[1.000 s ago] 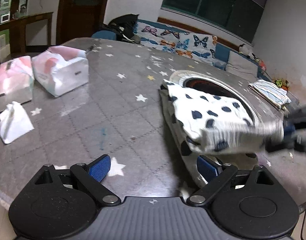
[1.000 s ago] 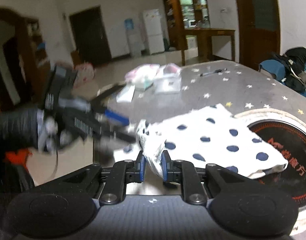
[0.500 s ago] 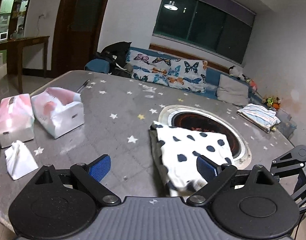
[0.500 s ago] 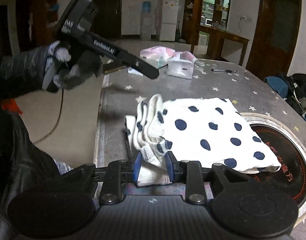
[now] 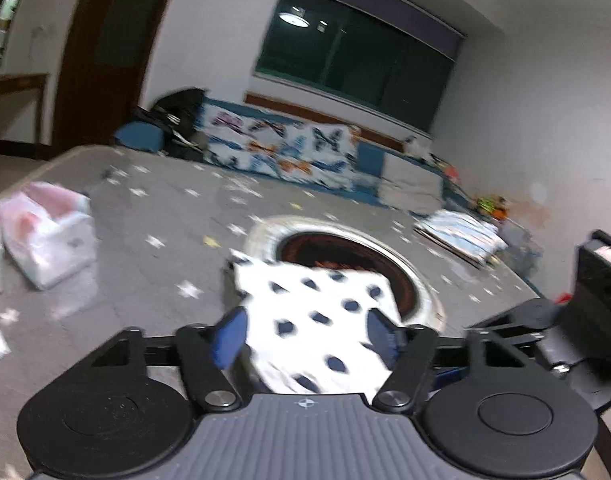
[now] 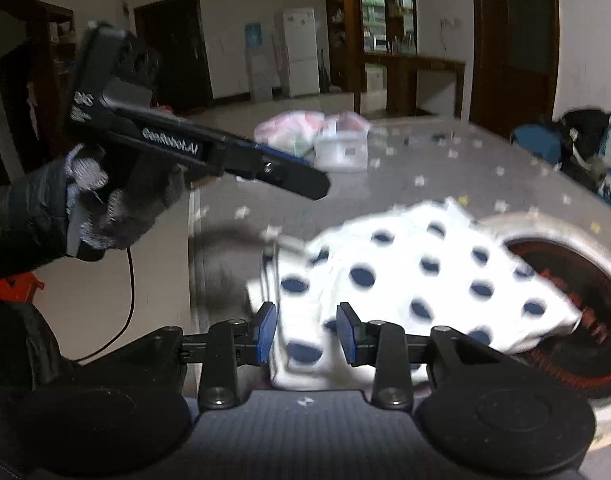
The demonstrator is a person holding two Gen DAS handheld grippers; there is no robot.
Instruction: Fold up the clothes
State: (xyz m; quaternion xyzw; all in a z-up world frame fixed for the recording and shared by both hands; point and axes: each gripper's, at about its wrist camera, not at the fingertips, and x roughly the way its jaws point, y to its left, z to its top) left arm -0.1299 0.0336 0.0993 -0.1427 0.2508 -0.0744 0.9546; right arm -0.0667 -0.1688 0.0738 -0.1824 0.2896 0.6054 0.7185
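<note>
1. Grippers: the right gripper has its blue pads opening, the folded white garment with navy dots between them, unpinched.
2. The left gripper is closing above the garment.
3. Only the right view shows the gloved hand.
4. Two pink-and-white tissue packs sit on the grey star-patterned table; one round burner lies beneath the garment.

white cloth with navy dots; grey table (white stars); blue-padded tongs
</note>
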